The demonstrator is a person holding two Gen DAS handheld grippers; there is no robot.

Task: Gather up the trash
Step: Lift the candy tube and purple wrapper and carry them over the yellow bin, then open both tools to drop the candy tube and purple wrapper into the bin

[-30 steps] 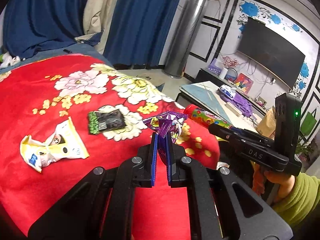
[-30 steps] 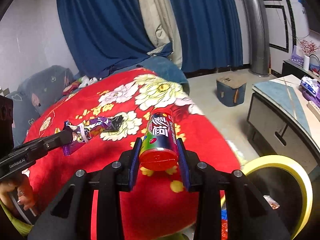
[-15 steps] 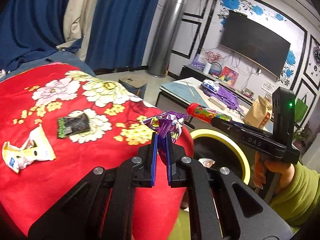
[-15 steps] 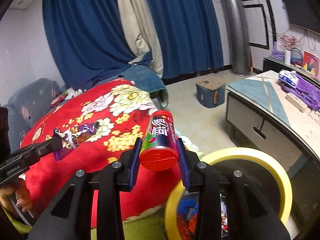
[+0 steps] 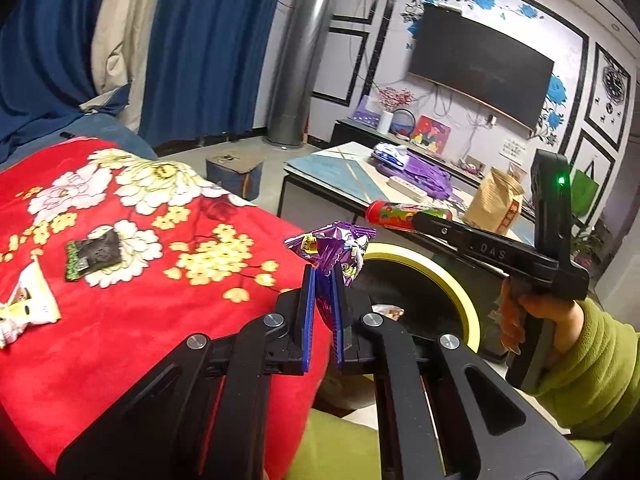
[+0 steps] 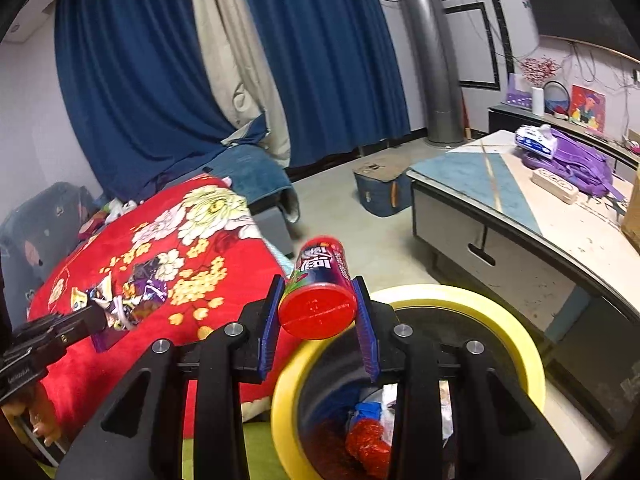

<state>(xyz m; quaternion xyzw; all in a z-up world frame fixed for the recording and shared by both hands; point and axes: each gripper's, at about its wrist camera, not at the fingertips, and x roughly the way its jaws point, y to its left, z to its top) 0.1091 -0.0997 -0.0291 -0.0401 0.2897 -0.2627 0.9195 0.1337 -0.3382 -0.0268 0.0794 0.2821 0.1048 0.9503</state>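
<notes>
Red floral blanket beside one yellow-rimmed bin. Left gripper pinches one crumpled purple wrapper; right gripper clamps one red-capped can above the bin. Two wrappers lie on the blanket.

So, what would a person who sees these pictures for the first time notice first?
Probably the red can, clamped in the right gripper just above the yellow-rimmed bin. Next, the crumpled purple wrapper, pinched in the left gripper at the edge of the red flowered blanket, where two more wrappers lie.
</notes>
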